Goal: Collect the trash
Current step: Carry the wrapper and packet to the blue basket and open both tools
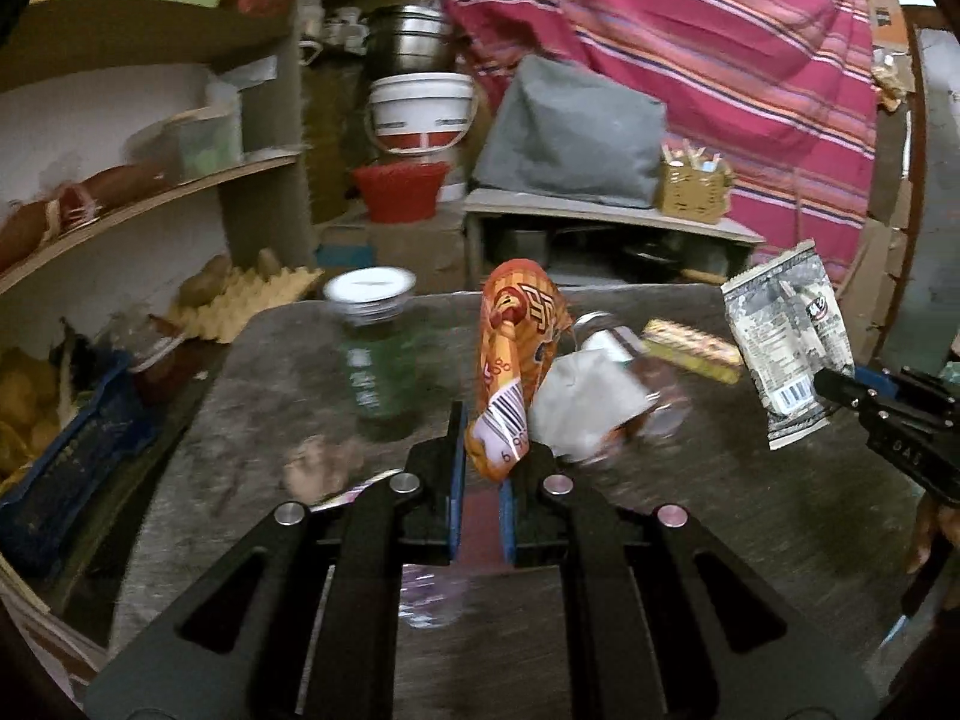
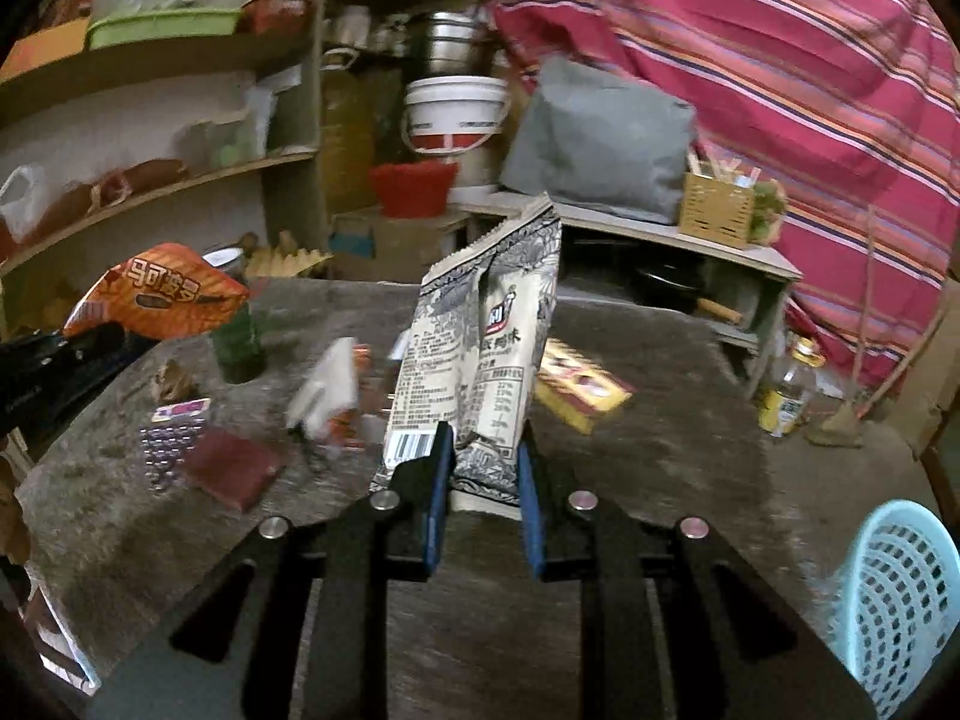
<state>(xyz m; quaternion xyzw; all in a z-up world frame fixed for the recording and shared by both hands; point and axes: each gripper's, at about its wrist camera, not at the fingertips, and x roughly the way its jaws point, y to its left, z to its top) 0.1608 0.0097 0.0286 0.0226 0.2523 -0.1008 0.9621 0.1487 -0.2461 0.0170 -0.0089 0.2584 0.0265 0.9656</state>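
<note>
The left gripper point(image 1: 483, 468) has its jaws clenched on an orange snack wrapper point(image 1: 516, 354) — the wrapper sticks up from the jaws, toward 12 o'clock, lifted above the grey tabletop point(image 1: 240, 420). The right gripper point(image 2: 483, 480) has its jaws squeezed on the bottom of a grey and white snack bag point(image 2: 480, 348), which also stands up tall, off the tabletop.

In the left wrist view, the right gripper and its bag are at 3 o'clock. In the right wrist view, the left gripper and the orange wrapper are at 9 o'clock.

More things lie on the tabletop. A green jar with a white lid point(image 1: 375, 342) stands at 11 o'clock from the left jaws. A crumpled white paper point(image 1: 576, 408) lies just beside the orange wrapper, at 2 o'clock. A yellow and red box point(image 2: 579, 387) lies just right of the grey bag. A dark red wallet point(image 2: 234, 468) and a silver pill sheet point(image 2: 165, 450) lie touching, at 9 o'clock from the right jaws.

A light blue basket point(image 2: 900, 600) sits at 4 o'clock in the right wrist view — at the tabletop's edge.
</note>
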